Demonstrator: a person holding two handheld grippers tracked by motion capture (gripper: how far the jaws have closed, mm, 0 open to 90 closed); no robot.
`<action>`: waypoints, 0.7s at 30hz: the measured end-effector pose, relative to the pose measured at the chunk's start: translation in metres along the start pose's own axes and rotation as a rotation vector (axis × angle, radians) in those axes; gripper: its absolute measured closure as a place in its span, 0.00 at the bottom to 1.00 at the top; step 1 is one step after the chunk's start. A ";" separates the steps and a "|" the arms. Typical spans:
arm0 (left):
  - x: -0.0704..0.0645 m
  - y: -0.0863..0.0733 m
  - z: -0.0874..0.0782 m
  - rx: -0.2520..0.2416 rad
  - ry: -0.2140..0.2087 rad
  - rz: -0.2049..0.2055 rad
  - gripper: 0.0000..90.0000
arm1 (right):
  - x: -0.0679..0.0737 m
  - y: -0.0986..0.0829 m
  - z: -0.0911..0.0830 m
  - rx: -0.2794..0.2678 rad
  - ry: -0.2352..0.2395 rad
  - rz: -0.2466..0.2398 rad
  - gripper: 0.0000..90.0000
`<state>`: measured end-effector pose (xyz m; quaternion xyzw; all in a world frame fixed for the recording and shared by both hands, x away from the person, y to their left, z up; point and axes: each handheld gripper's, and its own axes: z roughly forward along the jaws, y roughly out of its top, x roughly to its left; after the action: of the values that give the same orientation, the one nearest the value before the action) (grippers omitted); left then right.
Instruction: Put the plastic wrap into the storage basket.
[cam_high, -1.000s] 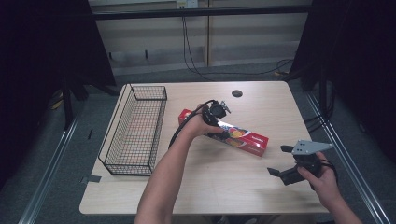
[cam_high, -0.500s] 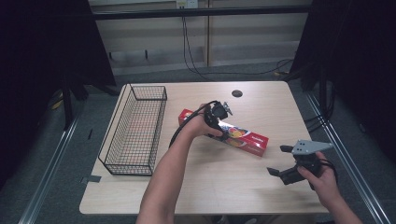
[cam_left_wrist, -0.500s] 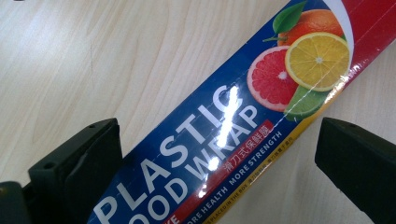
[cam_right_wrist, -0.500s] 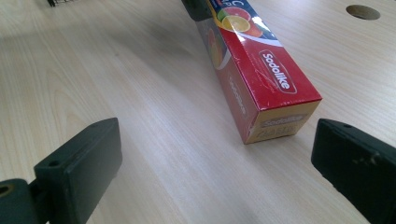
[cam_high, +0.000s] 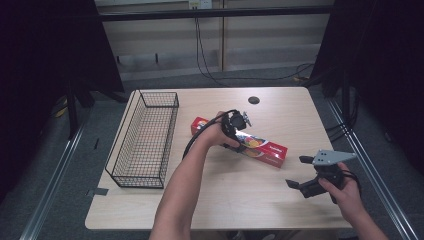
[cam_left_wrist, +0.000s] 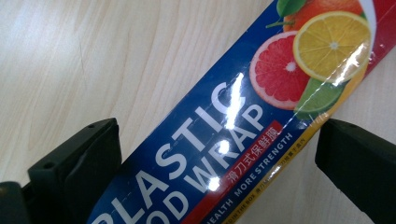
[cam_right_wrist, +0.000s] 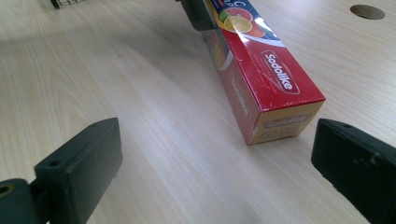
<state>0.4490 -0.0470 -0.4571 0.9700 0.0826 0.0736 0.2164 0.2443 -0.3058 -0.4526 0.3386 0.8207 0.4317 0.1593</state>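
The table (cam_high: 210, 205) holds a wire basket (cam_high: 142, 137) with nothing in it and a long wrap box (cam_high: 265, 149) lying beside it. The left gripper (cam_high: 239, 125) is spread wide over the box, not squeezing yet. The right gripper (cam_high: 301, 172) waits open nearby. Grabbing and moving the box look still to come.

A black wire basket (cam_high: 145, 140) stands empty at the bench's (cam_high: 240, 200) left side; a round hole (cam_high: 254, 100) sits near its far edge.
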 end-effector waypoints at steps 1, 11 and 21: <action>-0.001 0.001 0.000 0.009 -0.005 -0.001 0.02 | 0.000 0.000 0.000 0.000 0.001 0.000 0.02; -0.012 -0.003 -0.011 0.109 -0.048 -0.017 0.25 | -0.001 0.000 -0.001 -0.006 0.007 0.008 0.02; -0.021 -0.007 -0.020 0.143 -0.102 -0.023 0.38 | 0.000 0.000 0.001 -0.005 0.014 0.015 0.02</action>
<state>0.4245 -0.0368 -0.4443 0.9845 0.0874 0.0155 0.1512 0.2446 -0.3052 -0.4528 0.3412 0.8181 0.4375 0.1511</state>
